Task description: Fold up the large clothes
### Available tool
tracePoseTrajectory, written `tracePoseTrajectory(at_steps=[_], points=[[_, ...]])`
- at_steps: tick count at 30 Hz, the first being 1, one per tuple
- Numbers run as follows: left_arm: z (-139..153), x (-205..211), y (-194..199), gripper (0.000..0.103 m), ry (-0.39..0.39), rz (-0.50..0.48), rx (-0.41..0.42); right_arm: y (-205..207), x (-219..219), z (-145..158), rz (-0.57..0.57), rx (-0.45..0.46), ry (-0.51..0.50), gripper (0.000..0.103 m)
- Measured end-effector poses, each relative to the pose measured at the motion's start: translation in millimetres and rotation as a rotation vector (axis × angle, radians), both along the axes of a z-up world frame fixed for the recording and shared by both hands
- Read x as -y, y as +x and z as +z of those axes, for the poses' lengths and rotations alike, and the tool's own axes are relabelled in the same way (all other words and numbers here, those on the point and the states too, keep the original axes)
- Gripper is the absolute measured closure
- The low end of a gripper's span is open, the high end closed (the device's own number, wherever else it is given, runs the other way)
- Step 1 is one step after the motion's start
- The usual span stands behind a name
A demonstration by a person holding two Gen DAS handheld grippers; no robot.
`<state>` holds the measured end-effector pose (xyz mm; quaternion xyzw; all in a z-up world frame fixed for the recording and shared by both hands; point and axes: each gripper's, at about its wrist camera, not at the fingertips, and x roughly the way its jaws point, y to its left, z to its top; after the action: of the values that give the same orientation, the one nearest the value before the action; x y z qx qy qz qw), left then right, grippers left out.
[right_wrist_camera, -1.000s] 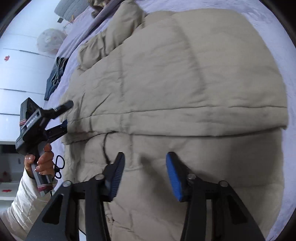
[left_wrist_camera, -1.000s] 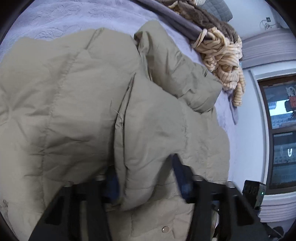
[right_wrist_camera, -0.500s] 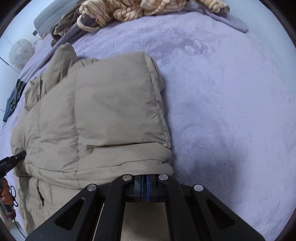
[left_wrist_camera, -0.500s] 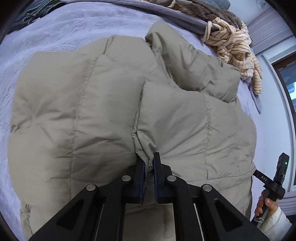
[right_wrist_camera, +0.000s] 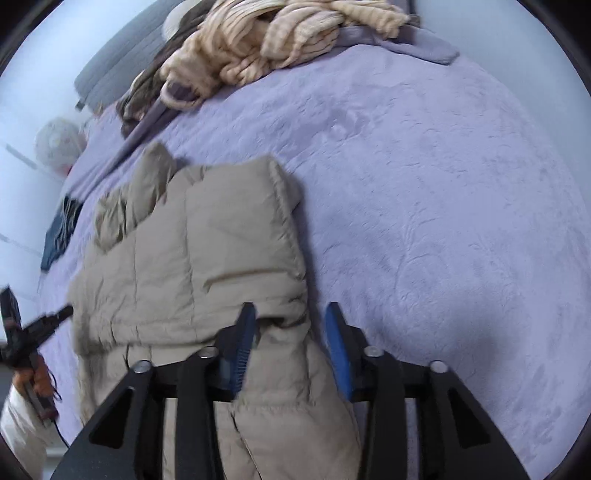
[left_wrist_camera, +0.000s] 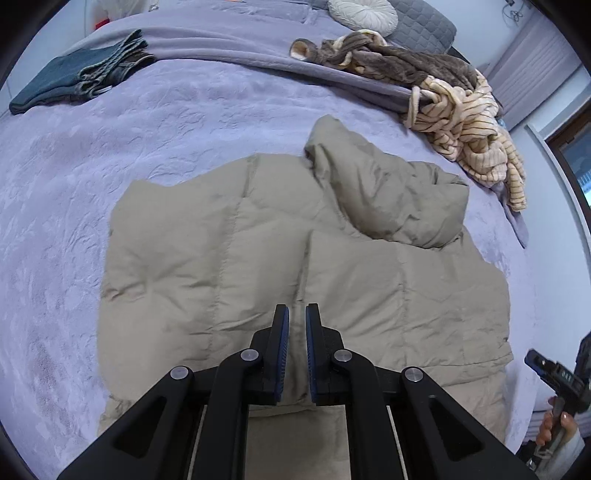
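A beige puffer jacket (left_wrist_camera: 258,258) lies folded on the lavender bed cover (left_wrist_camera: 74,221), its hood (left_wrist_camera: 388,192) bunched at the far side. My left gripper (left_wrist_camera: 297,321) is shut, a thin fold of jacket showing in the narrow slot between its blue pads. It also shows blurred at the left edge of the right wrist view (right_wrist_camera: 40,325). My right gripper (right_wrist_camera: 290,310) is opening over the jacket's (right_wrist_camera: 207,266) right edge. The puffy hem sits between the jaws, and the pads do not press on it. In the left wrist view the right gripper (left_wrist_camera: 554,373) is at the lower right, in a hand.
Folded dark jeans (left_wrist_camera: 77,74) lie at the far left of the bed. A cream striped garment (left_wrist_camera: 469,125) and a brown fuzzy one (left_wrist_camera: 391,62) are heaped at the far right. A round white cushion (left_wrist_camera: 364,13) rests by the headboard. Bare bed cover (right_wrist_camera: 443,221) stretches right of the jacket.
The left jaws closed on the jacket's fold, then rose and tilted up. The right gripper swung to the jacket's right edge, shut there, and now stands apart again.
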<state>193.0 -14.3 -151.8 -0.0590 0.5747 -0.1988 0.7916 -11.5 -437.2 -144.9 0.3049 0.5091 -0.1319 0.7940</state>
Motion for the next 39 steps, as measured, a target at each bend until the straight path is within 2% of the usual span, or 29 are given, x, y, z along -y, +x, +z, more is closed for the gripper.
tracePoseTrajectory(at_steps=[2,3,4,6,7,8,9,10,12,15,17,18,23,29,30,32,33,34,39], points=[[-1.3,24.9,2.2,0.092,0.011,-0.038,0.012,14.4,24.1,-16.6,-0.124,0.036,0.142,0.043],[-3.8,35.6,2.9,0.092,0.022,-0.053,0.016,21.8,33.0,-25.9,-0.156,0.058,0.221,0.059],[-7.3,44.5,1.9,0.092,0.036,-0.065,0.018,29.0,35.2,-33.9,-0.172,0.070,0.282,0.081],[-22.1,57.2,1.6,0.092,0.114,-0.080,0.019,53.7,27.1,-48.1,-0.132,0.071,0.383,0.086],[-33.1,60.2,1.6,0.092,0.164,-0.085,0.009,63.6,17.4,-49.5,-0.076,0.046,0.352,0.087],[-43.6,59.7,1.9,0.092,0.189,-0.088,-0.007,75.0,3.0,-51.0,-0.007,-0.008,0.253,0.088],[-51.7,57.6,2.5,0.092,0.183,-0.085,-0.019,82.4,-8.8,-53.3,0.059,-0.054,0.146,0.094],[-56.6,55.0,3.2,0.092,0.163,-0.078,-0.022,85.1,-17.2,-56.1,0.105,-0.077,0.072,0.095],[-61.5,52.4,5.5,0.092,0.145,-0.065,-0.036,88.0,-24.7,-64.7,0.157,-0.093,-0.027,0.095],[-62.0,55.4,5.3,0.092,0.166,-0.075,-0.030,85.0,-20.2,-68.5,0.134,-0.074,-0.031,0.095],[-58.8,55.5,4.0,0.092,0.182,-0.075,-0.026,78.8,-20.2,-60.3,0.122,-0.078,-0.054,0.095],[-57.4,54.0,3.1,0.092,0.185,-0.069,-0.028,71.2,-23.0,-52.9,0.130,-0.081,-0.080,0.090],[-41.7,43.6,-6.6,0.092,0.237,-0.042,-0.011,36.4,-42.0,-28.5,0.183,-0.095,-0.199,0.089],[-11.1,23.3,-35.4,0.092,0.266,-0.021,-0.005,-11.0,-39.1,-17.9,0.153,-0.148,-0.098,0.088],[-5.2,21.6,-41.8,0.092,0.270,-0.019,-0.002,-15.6,-41.0,-16.2,0.151,-0.149,-0.084,0.086],[6.1,18.1,-55.4,0.092,0.271,-0.019,0.001,-27.8,-43.6,-9.7,0.148,-0.147,-0.045,0.075],[11.7,16.3,-63.2,0.092,0.275,-0.019,0.004,-29.1,-47.0,-8.4,0.149,-0.146,-0.032,0.065],[16.0,18.2,-67.3,0.092,0.283,-0.017,0.005,-33.0,-49.6,-4.8,0.152,-0.142,-0.019,0.060],[36.3,9.5,-100.0,0.092,0.287,0.005,0.022,-40.7,-66.8,9.1,0.195,-0.129,0.013,0.060]])
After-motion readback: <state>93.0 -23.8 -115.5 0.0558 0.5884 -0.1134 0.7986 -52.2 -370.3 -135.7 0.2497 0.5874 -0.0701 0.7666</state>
